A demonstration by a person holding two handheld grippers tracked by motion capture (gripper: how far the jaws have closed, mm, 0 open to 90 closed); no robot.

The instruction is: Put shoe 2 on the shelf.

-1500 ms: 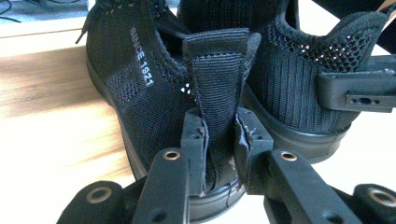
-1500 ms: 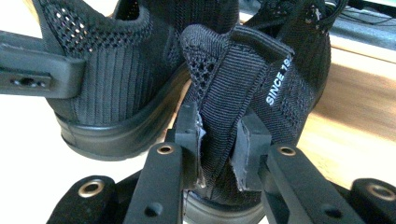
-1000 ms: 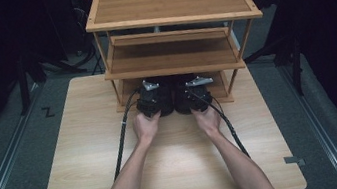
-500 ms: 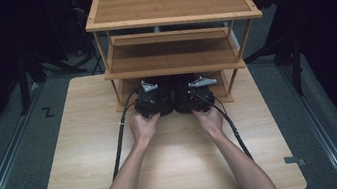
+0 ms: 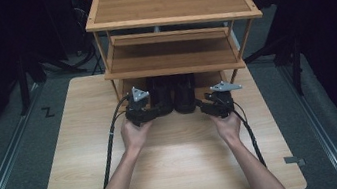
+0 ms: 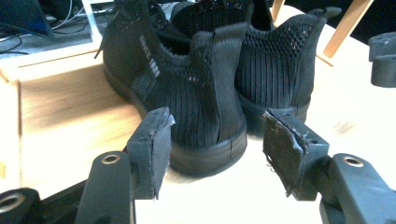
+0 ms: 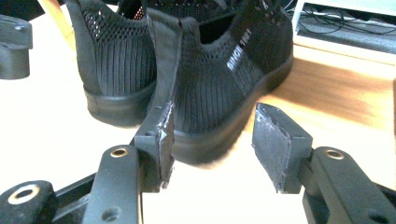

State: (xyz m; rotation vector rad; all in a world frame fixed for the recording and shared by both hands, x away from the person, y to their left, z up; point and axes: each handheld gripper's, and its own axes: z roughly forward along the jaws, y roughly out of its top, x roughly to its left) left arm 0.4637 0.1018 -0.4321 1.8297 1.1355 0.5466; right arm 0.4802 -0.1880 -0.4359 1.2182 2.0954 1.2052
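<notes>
From the high view, two black shoes sit side by side on the table (image 5: 84, 188), tucked under the bottom shelf of the wooden rack (image 5: 174, 61), heels facing the person. The left shoe (image 5: 160, 95) and the right shoe (image 5: 184, 94) touch each other. The left gripper (image 5: 151, 111) is just behind the left shoe and the right gripper (image 5: 208, 106) is just beside the right shoe, a bit farther out from the rack than a second ago, when both were pressed close against the heels. In the left gripper view, the jaws have just been opening and now stand spread wide; the left shoe's (image 6: 187, 93) heel is a little way in front of them, not touched, with the other shoe (image 6: 275, 65) beside it. In the right gripper view, the jaws have just been opening too, and the right shoe's (image 7: 219, 79) heel stands free ahead of them. It looks like both shoes have been let go under the rack, so putting them there seems done.
</notes>
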